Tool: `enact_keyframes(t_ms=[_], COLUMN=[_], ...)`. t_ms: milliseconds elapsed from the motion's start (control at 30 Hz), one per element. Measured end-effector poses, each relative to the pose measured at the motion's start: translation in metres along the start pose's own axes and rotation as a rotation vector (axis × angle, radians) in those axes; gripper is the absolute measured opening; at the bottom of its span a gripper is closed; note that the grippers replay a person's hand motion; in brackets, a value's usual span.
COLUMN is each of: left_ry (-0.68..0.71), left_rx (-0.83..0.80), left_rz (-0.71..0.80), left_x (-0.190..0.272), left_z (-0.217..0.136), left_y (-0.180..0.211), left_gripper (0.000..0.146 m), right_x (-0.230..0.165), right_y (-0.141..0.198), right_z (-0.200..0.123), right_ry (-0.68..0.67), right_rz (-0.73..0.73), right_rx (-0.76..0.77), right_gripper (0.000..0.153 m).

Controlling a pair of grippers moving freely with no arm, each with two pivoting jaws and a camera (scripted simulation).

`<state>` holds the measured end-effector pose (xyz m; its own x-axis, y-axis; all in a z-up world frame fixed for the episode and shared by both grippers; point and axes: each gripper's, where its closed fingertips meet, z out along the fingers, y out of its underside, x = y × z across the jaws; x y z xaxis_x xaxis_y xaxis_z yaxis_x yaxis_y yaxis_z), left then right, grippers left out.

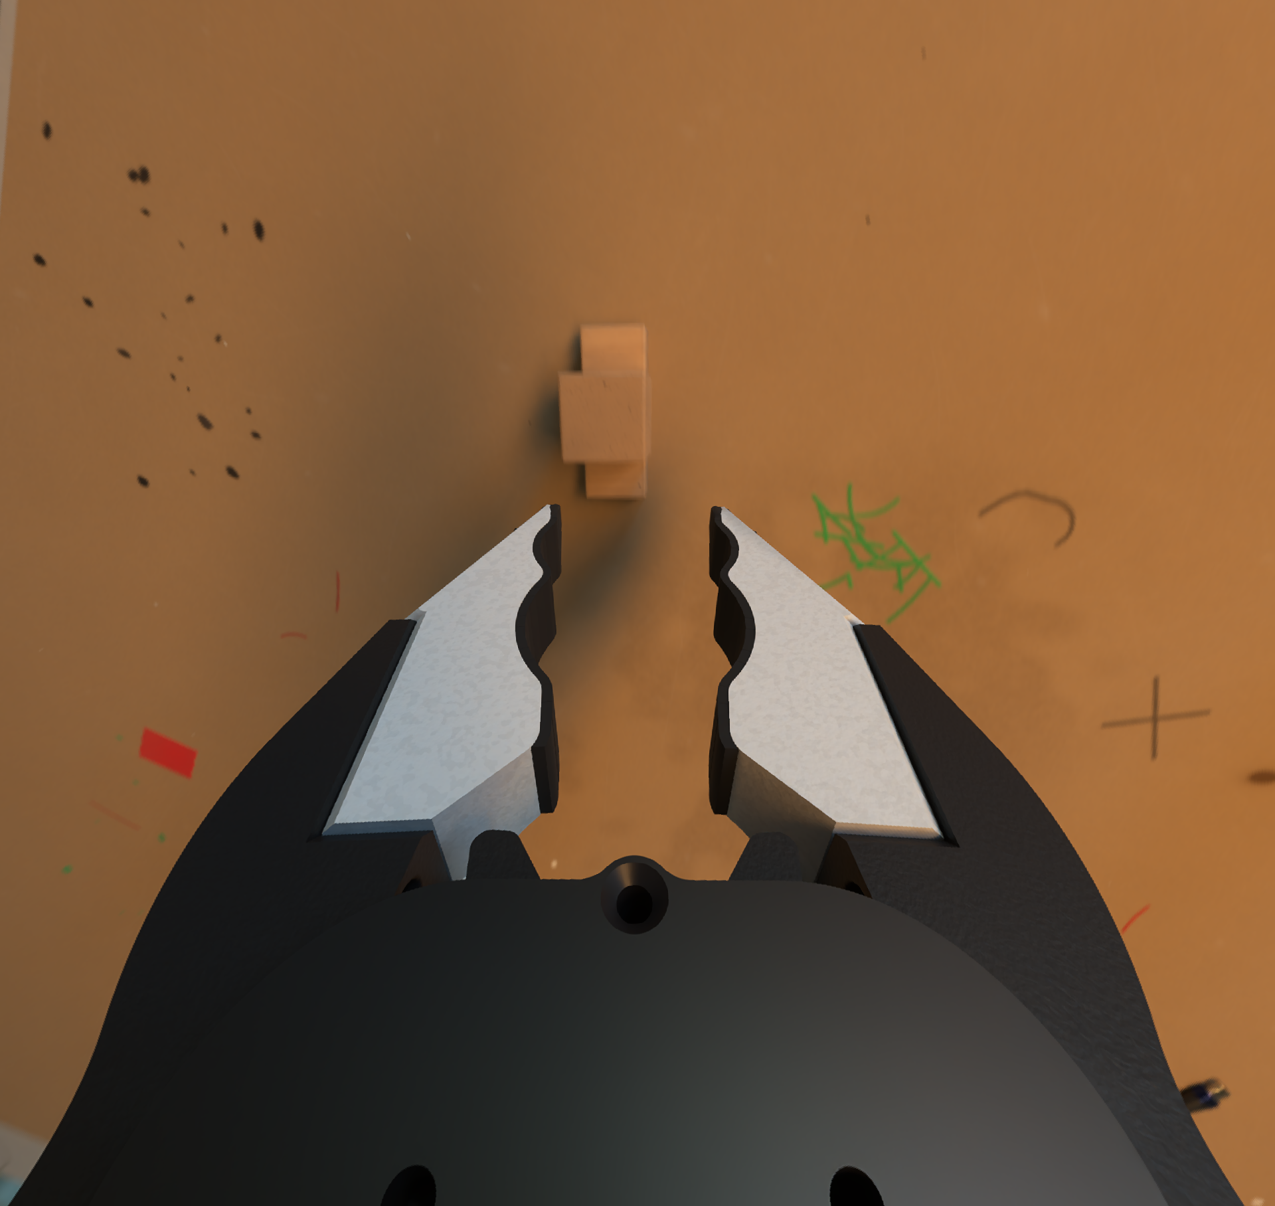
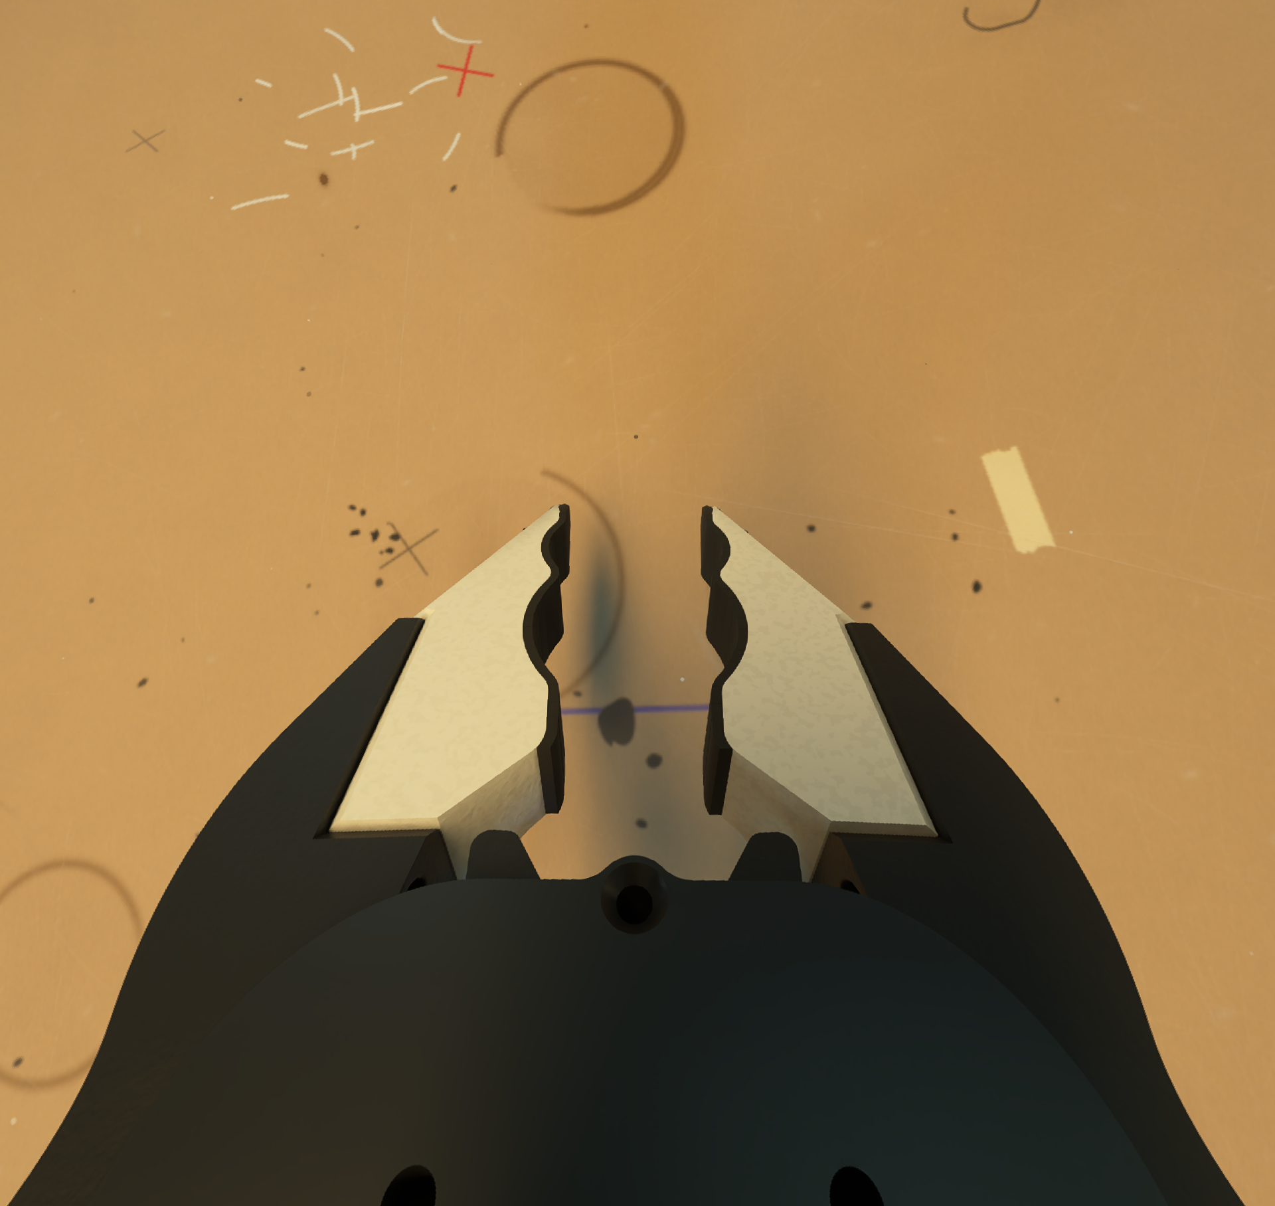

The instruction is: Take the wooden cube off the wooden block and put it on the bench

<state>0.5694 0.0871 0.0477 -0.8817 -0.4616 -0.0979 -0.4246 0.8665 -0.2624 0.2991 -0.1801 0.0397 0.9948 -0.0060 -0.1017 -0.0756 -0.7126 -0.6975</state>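
The bench [image 1: 897,207] fills both views. The left gripper [image 1: 635,510] hangs over it, jaws wide and empty; likewise the right gripper [image 2: 635,510]. At twelve o'clock, just beyond the left fingertips, the wooden block [image 1: 613,345] carries the wooden cube [image 1: 601,417].

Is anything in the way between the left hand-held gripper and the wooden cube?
No. In the left wrist view, only bare bench lies between the open left hand-held gripper and the wooden cube.
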Motion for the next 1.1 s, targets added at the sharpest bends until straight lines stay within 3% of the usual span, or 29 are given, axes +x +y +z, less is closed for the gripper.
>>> enact_keyframes(t_ms=[300,567,633,933,1100], left_ry=[0.044,0.061,0.059,0.056,0.078], left_rx=[0.011,0.013,0.021,0.124,0.175], left_rz=[-0.045,-0.035,-0.040,-0.022,0.142], left_x=[-0.009,-0.008,-0.008,0.001,0.048], left_z=[0.030,0.033,0.030,-0.017,-0.063], left_y=[-0.016,-0.014,-0.015,-0.024,-0.034], left_gripper=[0.057,0.027,0.027,0.027,0.027], right_x=[0.001,0.001,0.001,0.001,0.000], right_y=[0.000,0.000,0.001,-0.001,-0.008], right_z=[-0.002,-0.002,-0.002,-0.005,-0.012], right_ry=[0.004,0.004,0.003,0.009,0.014], right_rz=[0.000,-0.002,-0.002,-0.003,-0.016], right_rx=[0.003,0.002,-0.001,0.006,0.030], right_gripper=[0.038,0.038,0.038,0.038,0.038])
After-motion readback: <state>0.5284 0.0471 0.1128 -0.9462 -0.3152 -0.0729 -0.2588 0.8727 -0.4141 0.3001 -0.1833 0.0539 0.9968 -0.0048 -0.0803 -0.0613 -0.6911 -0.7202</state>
